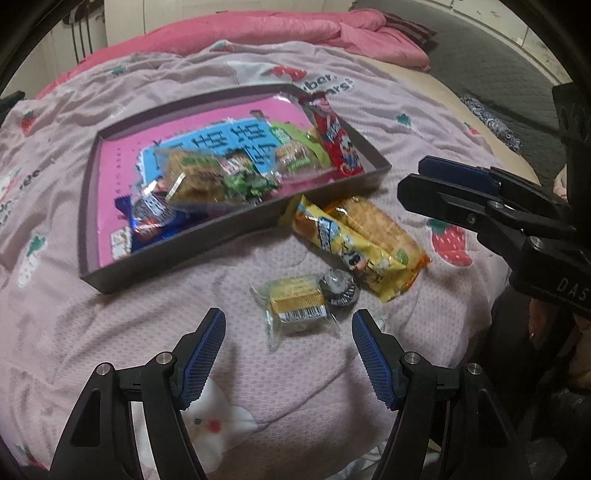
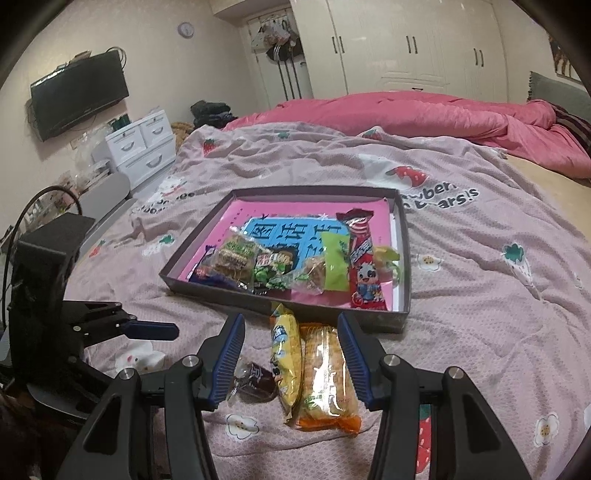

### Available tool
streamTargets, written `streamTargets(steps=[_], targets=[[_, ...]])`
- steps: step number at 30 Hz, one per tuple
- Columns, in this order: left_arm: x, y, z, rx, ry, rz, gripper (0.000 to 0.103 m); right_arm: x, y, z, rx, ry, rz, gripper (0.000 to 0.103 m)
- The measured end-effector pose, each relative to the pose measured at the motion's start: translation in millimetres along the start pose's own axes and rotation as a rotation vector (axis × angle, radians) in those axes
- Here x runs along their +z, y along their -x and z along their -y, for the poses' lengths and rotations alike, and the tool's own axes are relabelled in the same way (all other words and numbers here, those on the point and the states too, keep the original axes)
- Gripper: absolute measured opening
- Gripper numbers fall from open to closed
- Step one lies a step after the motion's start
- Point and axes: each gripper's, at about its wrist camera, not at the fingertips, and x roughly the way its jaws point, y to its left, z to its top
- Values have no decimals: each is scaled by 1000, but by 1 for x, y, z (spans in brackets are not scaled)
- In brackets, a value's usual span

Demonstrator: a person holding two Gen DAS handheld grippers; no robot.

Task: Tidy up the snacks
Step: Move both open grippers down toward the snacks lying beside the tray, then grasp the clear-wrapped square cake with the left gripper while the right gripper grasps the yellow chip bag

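Observation:
A dark shallow tray with a pink lining lies on the bedspread and holds several snack packets, among them a long red one. In front of it lie a yellow packet, an orange cracker pack, a dark round sweet and a small clear-wrapped cake. My left gripper is open, its tips on either side of the cake without touching it. My right gripper hangs open above the yellow and orange packs.
A rumpled pink quilt covers the far side of the bed. White drawers, a wall TV and wardrobes stand beyond. The bed's right edge drops to grey floor.

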Motion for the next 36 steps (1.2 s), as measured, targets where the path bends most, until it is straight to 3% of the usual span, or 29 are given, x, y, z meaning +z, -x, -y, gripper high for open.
streamTargets(steps=[12,27,32,36], targets=[[-2,-32,-1,-25,19,-66,73,-6,-38,-14,16,102,-114,49],[8,-40,-21,-27,64,-40,73,-5,-89,-20,26,202,-221,40],[9,-42,-24,-38,73,-35,73,-4,-103,-18,20,193,-259,26],[10,-45,-24,-43,72,-27,72,-4,-104,-15,32,182,-250,25]])
